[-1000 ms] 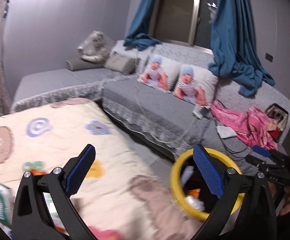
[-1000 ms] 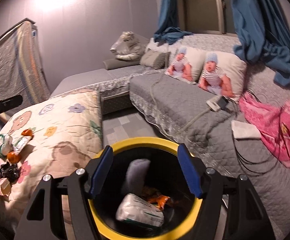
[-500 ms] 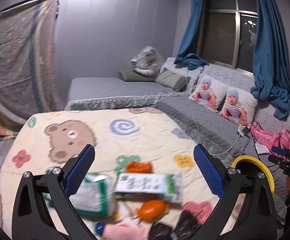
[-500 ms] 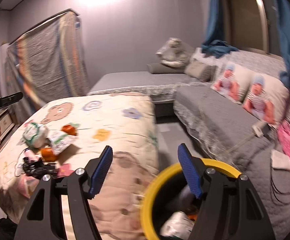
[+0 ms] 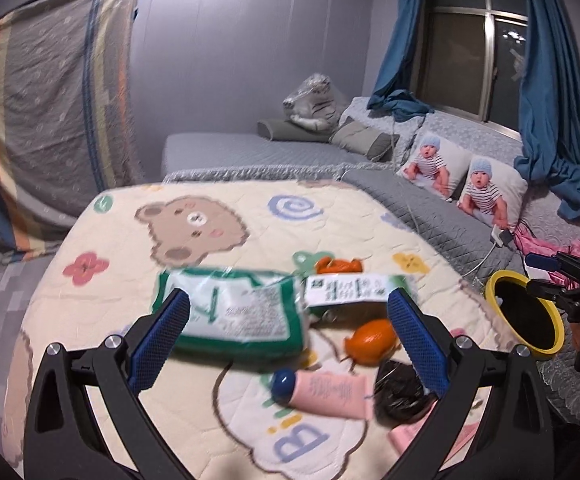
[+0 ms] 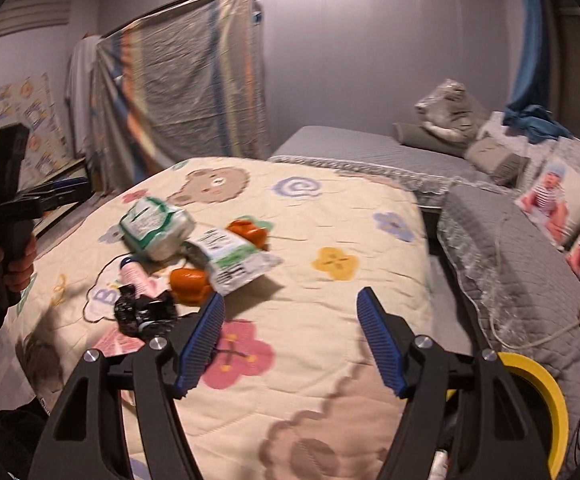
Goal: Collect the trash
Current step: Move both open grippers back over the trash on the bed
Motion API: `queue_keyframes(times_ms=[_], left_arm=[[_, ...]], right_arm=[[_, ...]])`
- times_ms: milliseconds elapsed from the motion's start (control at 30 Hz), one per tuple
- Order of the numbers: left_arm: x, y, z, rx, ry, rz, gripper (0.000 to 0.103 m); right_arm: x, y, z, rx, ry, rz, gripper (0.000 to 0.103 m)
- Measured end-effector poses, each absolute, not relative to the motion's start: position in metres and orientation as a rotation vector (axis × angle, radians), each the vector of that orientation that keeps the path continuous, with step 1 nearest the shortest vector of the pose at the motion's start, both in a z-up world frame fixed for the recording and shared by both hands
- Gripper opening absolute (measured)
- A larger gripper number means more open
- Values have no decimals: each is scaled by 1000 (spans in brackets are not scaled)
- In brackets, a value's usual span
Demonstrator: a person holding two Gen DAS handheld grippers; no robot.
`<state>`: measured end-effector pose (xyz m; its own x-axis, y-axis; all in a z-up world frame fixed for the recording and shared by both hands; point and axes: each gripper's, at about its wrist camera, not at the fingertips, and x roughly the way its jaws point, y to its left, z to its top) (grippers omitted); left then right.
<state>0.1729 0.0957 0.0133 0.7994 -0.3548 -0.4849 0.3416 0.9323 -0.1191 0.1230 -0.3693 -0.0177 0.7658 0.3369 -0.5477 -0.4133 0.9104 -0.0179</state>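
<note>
The left gripper [image 5: 288,338] hangs over the cartoon quilt [image 5: 218,204] with its jaws spread wide and nothing between the pads; the trash lies loose under and beyond them. The green-and-white wipes pack [image 5: 232,314] lies flat between the fingers, its long axis running from 9 to 3 o'clock in the left wrist view. At its 3 o'clock a white-and-green wrapper [image 5: 356,288] lies along the same line, with an orange wrapper [image 5: 338,266] at 12 o'clock of that. At 5 o'clock of the pack an orange piece [image 5: 372,340] sits above a pink tube [image 5: 328,394], whose blue cap points to 9 o'clock; a black crumpled bag [image 5: 400,394] touches the tube's tail. The yellow-rimmed bin [image 5: 524,314] stands off the quilt's edge at 3 o'clock, well apart from the pile. The right gripper [image 6: 290,344] is also parted and empty, over bare quilt, with the pile at its 10 o'clock. Open quilt lies from 9 to 12 o'clock of the pack.
</note>
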Motion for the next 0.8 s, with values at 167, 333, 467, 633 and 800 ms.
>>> queue_keyframes(times_ms=[167,333,467,633,800], left_arm=[[177,106,-3,-71,588,-348,95],[187,104,-16,-132,688,-333,95],[195,102,-20,-160,717,-316,95],[200,99,-25,-119,709,-283,95],[213,114,-27,-133,700,-255,95]], right_arm=[[134,-349,-24,-174,586,465,66],[150,-333,-28,-196,600,521,66],[162,-322,-30,-202,602,552,66],[171,-315,-32,-215,607,565,66],[186,-309,-36,-233,624,580,66]])
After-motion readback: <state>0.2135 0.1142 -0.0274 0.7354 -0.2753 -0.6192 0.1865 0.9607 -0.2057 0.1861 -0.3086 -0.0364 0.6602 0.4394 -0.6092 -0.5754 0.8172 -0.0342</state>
